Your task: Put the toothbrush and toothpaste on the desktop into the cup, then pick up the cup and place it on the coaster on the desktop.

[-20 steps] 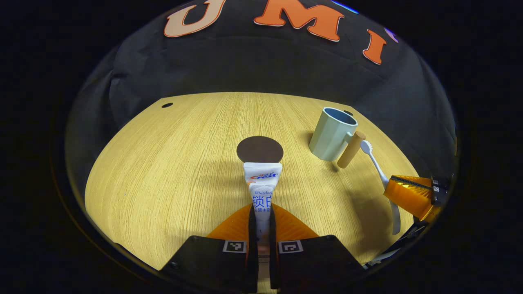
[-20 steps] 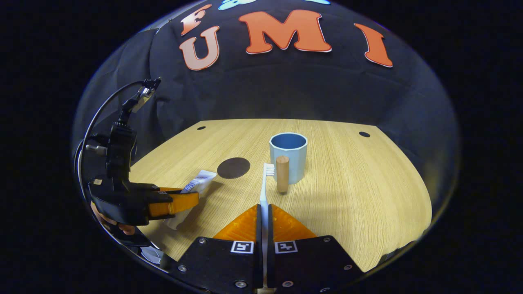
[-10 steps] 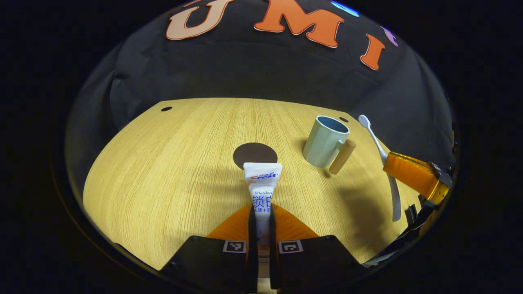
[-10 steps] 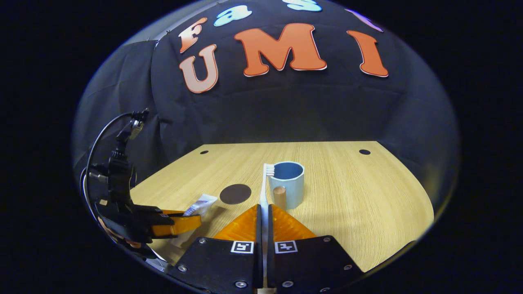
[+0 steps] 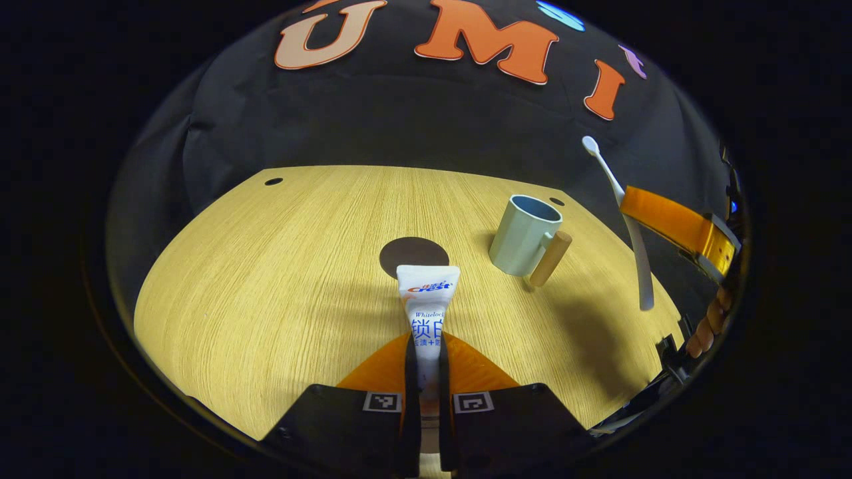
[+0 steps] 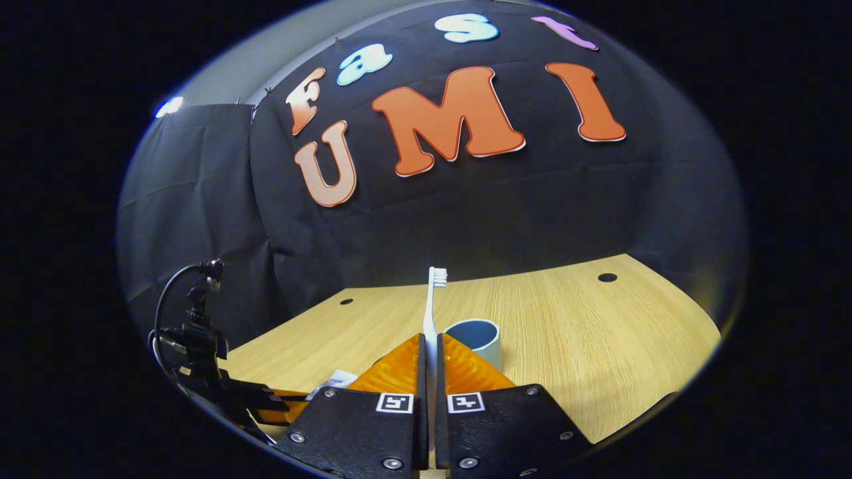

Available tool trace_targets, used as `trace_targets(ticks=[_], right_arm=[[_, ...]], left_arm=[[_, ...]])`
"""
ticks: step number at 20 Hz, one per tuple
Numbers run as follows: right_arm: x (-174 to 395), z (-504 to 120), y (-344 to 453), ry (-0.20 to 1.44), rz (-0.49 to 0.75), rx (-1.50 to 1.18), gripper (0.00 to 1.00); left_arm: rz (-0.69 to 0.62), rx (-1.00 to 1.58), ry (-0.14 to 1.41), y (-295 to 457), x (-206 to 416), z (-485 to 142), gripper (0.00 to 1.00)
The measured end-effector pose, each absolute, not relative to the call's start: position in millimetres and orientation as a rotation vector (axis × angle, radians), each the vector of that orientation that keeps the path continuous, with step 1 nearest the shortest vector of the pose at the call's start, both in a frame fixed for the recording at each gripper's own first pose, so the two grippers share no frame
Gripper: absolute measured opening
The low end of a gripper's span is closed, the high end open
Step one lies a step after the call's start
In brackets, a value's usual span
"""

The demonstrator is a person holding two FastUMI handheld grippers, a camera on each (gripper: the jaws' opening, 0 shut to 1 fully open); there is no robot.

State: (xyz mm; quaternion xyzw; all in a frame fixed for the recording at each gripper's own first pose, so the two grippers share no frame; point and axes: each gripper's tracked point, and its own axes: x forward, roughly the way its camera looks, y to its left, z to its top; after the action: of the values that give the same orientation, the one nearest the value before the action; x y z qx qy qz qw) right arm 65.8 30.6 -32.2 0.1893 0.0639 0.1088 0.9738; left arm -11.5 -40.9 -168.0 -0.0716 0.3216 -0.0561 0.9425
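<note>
Gripping the toothpaste (image 5: 426, 303) low over the counter (image 5: 266, 279), the left tool (image 5: 426, 372) faces the coaster (image 5: 413, 255), while the right tool (image 6: 430, 362), clamped on the toothbrush (image 6: 434, 299), hangs above the cup (image 6: 476, 336).

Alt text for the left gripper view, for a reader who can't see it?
The left gripper is shut on a toothpaste pointing at a coaster on the desktop. At right, a cup; the right gripper holds a toothbrush aloft.

We find the desk (image 5: 266, 279) evenly lit from above, with soft shadows under the cup (image 5: 522, 234). Focus is sharp centrally; fisheye bending and dimming increase toward the edges.
</note>
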Motion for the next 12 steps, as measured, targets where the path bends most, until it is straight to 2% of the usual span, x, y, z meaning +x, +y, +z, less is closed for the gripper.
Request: trace_targets(ticks=[4, 12], right_arm=[[86, -18, 21, -0.004, 0.227, 0.472, 0.04], [117, -3, -1, -0.144, 0.16, 0.458, 0.04]], left_arm=[[-0.107, -0.154, 0.644, -41, -12, -168, 0.14], [-0.109, -0.166, 0.63, -41, -12, -165, 0.14]])
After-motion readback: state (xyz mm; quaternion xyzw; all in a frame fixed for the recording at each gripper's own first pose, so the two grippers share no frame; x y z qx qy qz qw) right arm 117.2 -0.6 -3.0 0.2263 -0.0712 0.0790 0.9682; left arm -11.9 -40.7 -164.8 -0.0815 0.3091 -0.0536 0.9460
